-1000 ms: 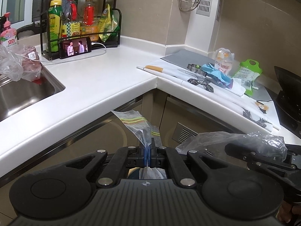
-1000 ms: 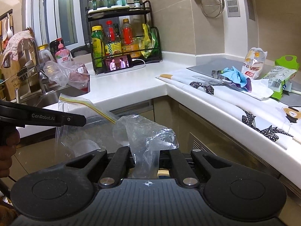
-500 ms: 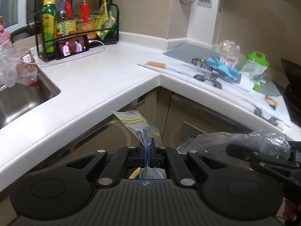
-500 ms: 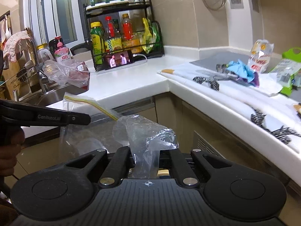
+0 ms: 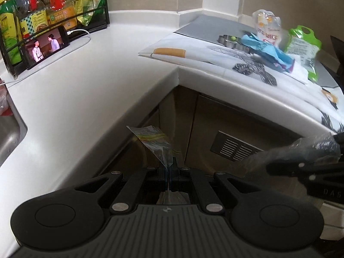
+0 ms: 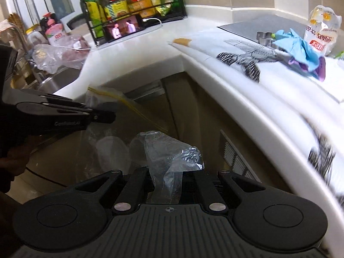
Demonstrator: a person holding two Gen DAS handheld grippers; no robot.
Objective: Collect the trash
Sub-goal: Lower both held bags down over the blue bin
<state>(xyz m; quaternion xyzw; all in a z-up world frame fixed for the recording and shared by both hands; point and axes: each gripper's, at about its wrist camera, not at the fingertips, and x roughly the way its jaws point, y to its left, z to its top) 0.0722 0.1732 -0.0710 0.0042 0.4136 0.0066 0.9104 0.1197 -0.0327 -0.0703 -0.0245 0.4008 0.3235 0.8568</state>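
Left hand-held gripper point(image 5: 168, 167) clamped tight on zip-top edge of clear zip bag point(image 5: 154, 139), bag held in air below counter corner

Right hand-held gripper point(image 6: 169, 172) pinching crumpled clear plastic point(image 6: 169, 150), same bag's other side as far as can tell

White counter point(image 5: 86, 81) wraps corner above cabinet fronts

Farther, on patterned cloth point(image 6: 247, 58): blue-and-purple crumpled trash point(image 6: 301, 51), snack packet point(image 6: 321, 30), green pouch point(image 5: 301, 45)

Far left: phone point(image 5: 45, 47) leaning on bottle rack point(image 5: 94, 19)

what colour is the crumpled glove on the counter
Light blue glove, purple beneath; clearest in the right wrist view.
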